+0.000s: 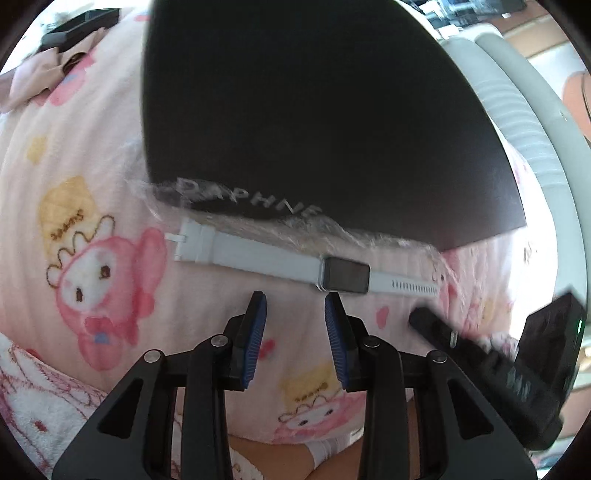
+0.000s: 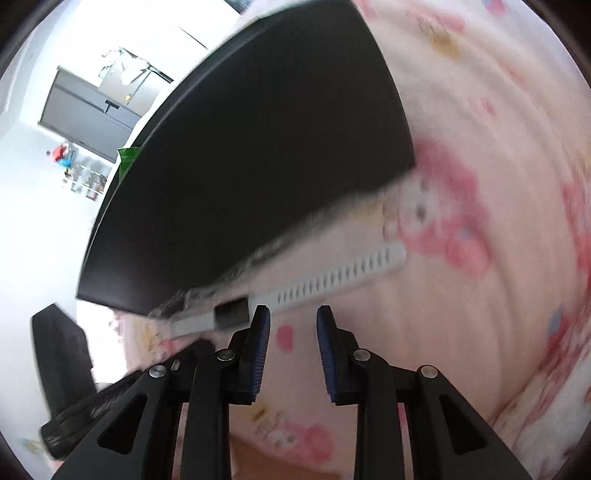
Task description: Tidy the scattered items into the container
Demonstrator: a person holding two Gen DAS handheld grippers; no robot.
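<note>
A smartwatch [image 1: 345,279] with a white strap lies flat on the pink cartoon blanket [image 1: 92,221], just in front of a large black box [image 1: 314,110] lettered DAPHNE. Crinkled clear film [image 1: 332,225] lines the box's near edge. My left gripper [image 1: 295,297] hovers just short of the watch face, open, nothing between its blue pads. My right gripper [image 2: 292,309] is also open and empty, just in front of the watch [image 2: 232,312] and its perforated strap [image 2: 332,275]. The box [image 2: 258,147] fills the right wrist view's middle. Each gripper shows at the edge of the other's view.
A small black device [image 1: 79,26] and a pink bow-like cloth [image 1: 33,81] lie at the blanket's far left. A white ribbed object [image 1: 517,122] borders the box on the right. A bare leg [image 1: 273,454] shows below the gripper. Grey cabinets [image 2: 92,107] stand in the background.
</note>
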